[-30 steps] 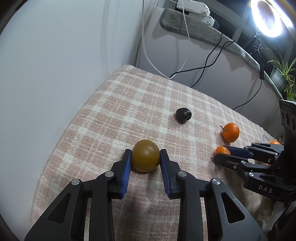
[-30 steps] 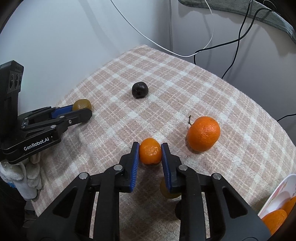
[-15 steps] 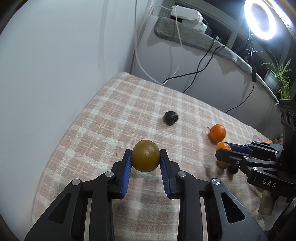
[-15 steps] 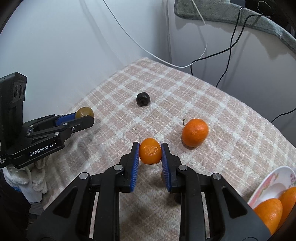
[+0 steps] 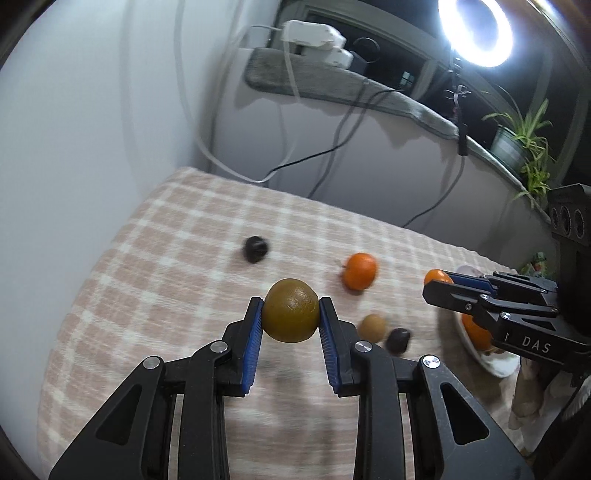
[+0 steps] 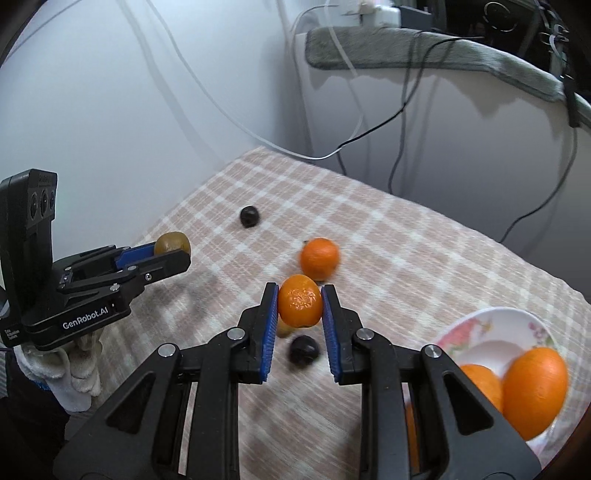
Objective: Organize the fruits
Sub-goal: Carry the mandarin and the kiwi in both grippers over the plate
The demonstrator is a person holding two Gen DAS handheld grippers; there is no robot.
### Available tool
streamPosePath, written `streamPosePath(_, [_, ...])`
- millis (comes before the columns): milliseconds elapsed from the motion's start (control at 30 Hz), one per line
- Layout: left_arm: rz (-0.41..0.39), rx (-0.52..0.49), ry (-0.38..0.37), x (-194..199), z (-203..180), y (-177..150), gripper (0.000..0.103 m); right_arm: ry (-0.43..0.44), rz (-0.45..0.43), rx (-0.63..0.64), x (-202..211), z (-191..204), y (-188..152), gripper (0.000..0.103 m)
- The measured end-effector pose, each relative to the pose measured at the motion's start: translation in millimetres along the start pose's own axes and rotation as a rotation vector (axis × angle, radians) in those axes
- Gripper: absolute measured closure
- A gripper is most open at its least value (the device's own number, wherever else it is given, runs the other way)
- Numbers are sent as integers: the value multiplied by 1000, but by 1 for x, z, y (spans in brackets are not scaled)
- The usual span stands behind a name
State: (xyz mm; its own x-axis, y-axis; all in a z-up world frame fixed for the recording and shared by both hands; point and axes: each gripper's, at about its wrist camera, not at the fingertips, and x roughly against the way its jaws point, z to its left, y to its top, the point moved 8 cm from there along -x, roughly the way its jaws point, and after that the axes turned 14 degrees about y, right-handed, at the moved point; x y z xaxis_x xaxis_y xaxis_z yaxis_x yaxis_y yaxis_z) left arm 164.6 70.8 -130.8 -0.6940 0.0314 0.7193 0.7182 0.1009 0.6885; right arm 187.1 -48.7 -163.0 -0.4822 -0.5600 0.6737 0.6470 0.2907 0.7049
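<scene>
My left gripper (image 5: 291, 320) is shut on an olive-brown round fruit (image 5: 290, 310) and holds it above the checked cloth (image 5: 166, 266). My right gripper (image 6: 300, 314) is shut on a small orange (image 6: 300, 306), also lifted off the cloth. Each gripper shows in the other's view: the right gripper (image 5: 439, 282) at the right edge, the left gripper (image 6: 173, 251) at the left with the brown fruit (image 6: 172, 242). On the cloth lie a stemmed orange (image 6: 319, 258), a far dark fruit (image 6: 249, 216), a near dark fruit (image 6: 303, 349) and a tan fruit (image 5: 373, 326).
A floral white bowl (image 6: 480, 328) with oranges (image 6: 533, 391) sits at the table's right edge. Walls close off the far and left sides, with cables (image 6: 369, 129) hanging behind. A white-gloved hand (image 6: 74, 373) carries the left gripper. A ring light (image 5: 476, 29) and potted plant (image 5: 521, 147) stand beyond.
Both grippers have risen and pulled back with their fruits, so the cloth and loose fruits look farther away. The bowl, the tan fruit and the near dark fruit have come into view.
</scene>
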Motion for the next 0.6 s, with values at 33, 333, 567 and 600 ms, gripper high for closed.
streamPosePath(33, [-2, -5, -7, 1, -5, 1, 75, -2, -4, -4, 3, -3, -1, 79])
streamPosePath(333, [-10, -68, -84, 4, -68, 5, 75, -50, -48, -45, 43, -41, -11, 79])
streamPosePath(567, [3, -111, -142, -1, -112, 4, 75, -82, -77, -99, 70, -79, -18, 79])
streamPosePath(600, [5, -116, -148, -2, -117, 4, 75, -85, -81, -108, 73, -84, -19, 79])
